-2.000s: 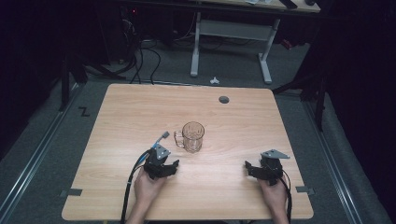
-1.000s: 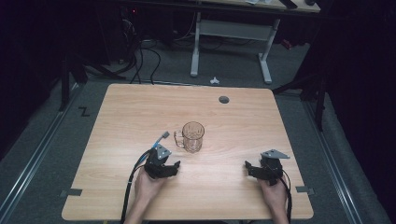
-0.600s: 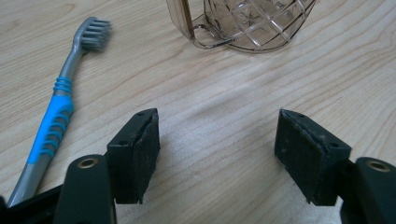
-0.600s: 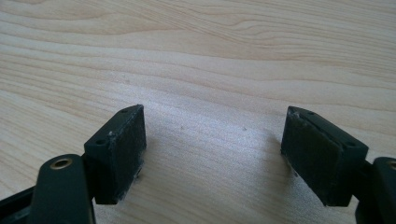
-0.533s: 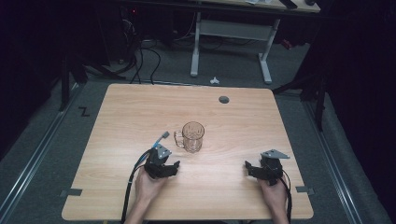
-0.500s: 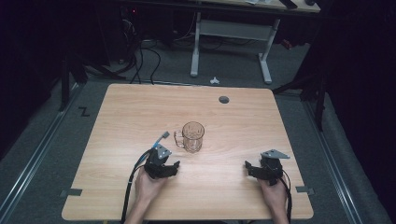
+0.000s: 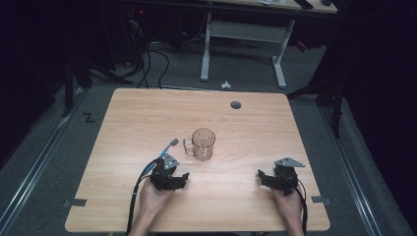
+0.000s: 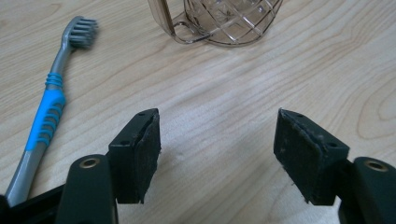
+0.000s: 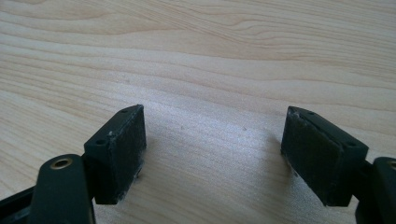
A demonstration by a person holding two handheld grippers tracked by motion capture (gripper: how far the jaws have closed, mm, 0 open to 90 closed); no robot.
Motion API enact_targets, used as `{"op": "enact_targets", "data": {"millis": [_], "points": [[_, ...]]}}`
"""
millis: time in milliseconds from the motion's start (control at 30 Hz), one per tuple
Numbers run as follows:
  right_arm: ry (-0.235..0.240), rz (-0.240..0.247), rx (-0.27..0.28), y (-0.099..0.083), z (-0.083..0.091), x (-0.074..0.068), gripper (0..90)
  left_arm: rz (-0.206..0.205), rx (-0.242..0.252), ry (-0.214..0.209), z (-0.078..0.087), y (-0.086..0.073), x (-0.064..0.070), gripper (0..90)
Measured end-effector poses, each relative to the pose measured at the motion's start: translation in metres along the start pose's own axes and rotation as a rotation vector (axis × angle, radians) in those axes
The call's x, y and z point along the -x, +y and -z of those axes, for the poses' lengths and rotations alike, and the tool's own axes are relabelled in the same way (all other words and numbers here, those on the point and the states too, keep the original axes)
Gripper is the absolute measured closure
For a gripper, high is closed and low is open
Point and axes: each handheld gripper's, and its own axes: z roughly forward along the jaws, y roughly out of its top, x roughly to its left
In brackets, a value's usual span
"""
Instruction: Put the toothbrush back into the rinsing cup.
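Light wooden table (image 7: 147,113) carries a clear faceted glass mug (image 7: 203,144) near its middle, with a grey-and-blue toothbrush (image 8: 46,112) lying just left of it. Left gripper (image 8: 217,154), jaws spread and empty, sits near the mug; its own view reveals the brush's bristles. Right gripper (image 9: 217,154), equally spread, rests well apart at right.

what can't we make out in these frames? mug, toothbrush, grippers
- Left gripper view: the mug is cut off by the top edge, rim unseen.
- Left gripper view: the toothbrush handle end is hidden behind the left gripper.
- High view: the right gripper is too small to judge.
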Motion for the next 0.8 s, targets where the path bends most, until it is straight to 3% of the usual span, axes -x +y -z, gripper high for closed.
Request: {"op": "enact_targets", "data": {"millis": [500, 800], "points": [[0.001, 0.001, 0.0, 0.0, 0.0, 0.0, 22.2, 0.009, 0.008, -0.025, 0.015, -0.005, -0.003, 33.6], [0.001, 0.001, 0.0, 0.0, 0.0, 0.0, 22.2, 0.04, 0.015, -0.031, 0.023, -0.01, -0.008, 35.2]]}}
